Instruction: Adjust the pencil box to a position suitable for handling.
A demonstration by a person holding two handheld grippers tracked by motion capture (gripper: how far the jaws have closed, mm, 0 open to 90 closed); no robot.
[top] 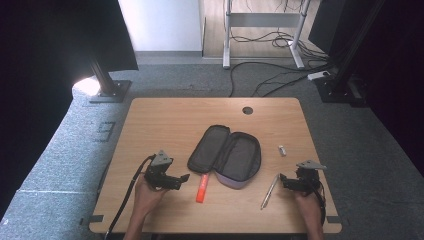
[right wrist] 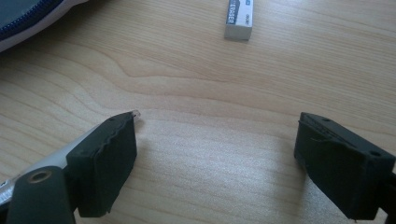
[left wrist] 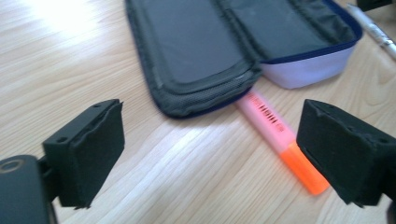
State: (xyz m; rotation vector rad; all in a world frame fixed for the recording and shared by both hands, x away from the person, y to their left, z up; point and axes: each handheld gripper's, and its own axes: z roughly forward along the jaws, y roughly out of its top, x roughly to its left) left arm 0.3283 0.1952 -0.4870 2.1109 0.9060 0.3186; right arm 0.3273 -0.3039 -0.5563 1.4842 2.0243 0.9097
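Note:
An open dark pencil case with a lilac side lies unzipped in the middle of the wooden table. An orange-pink highlighter rests on the table against its near edge. My left gripper is open just left of the highlighter, nothing between its jaws. A silver pen lies right of the case. My right gripper is open beside the pen, whose tip peeks past the left jaw. A white eraser lies farther off.
A round cable hole sits near the table's far edge. Black stands and cables occupy the grey floor beyond the table. Bare wood stretches left of the case and along the front edge.

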